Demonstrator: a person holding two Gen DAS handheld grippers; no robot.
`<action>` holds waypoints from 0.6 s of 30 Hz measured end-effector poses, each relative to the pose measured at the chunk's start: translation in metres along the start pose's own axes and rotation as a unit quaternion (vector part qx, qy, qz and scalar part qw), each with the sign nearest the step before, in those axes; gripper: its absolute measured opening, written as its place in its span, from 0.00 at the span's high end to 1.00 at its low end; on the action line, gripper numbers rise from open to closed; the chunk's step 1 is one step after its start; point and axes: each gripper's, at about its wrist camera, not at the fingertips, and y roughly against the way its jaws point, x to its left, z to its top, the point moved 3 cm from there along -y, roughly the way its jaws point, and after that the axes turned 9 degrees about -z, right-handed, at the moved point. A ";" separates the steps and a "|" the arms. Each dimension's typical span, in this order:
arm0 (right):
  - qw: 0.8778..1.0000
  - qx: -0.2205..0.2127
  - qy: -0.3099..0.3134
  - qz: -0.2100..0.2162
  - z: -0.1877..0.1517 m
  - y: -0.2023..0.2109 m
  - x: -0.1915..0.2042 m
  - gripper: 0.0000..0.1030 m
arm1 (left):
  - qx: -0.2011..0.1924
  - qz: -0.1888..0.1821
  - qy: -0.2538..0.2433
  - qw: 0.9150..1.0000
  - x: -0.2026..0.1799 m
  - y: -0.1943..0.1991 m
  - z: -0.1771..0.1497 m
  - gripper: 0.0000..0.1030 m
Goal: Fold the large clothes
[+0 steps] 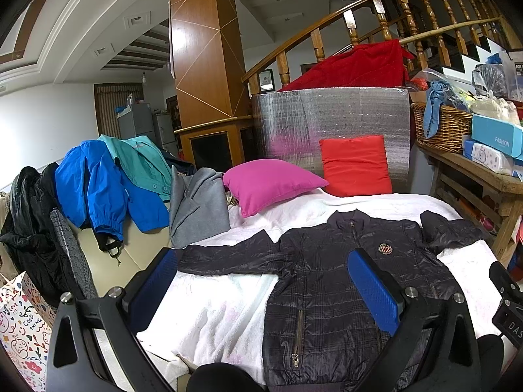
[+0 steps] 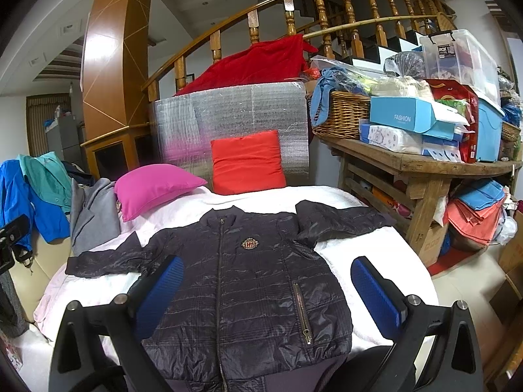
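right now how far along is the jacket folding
Done: the dark jacket lies flat and face up on the white blanket, zipped, both sleeves spread out to the sides. In hand: nothing; the left tool and right tool are both open above it. Left: every fold on this jacket, then the pile of clothes on the left.

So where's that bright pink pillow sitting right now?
The pink pillow lies at the far left of the white blanket, beside the red pillow and just beyond the dark jacket.
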 end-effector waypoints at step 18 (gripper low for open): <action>1.000 0.001 0.000 0.000 -0.002 -0.001 0.002 0.00 | 0.003 -0.002 0.001 1.000 0.001 -0.003 -0.001 0.00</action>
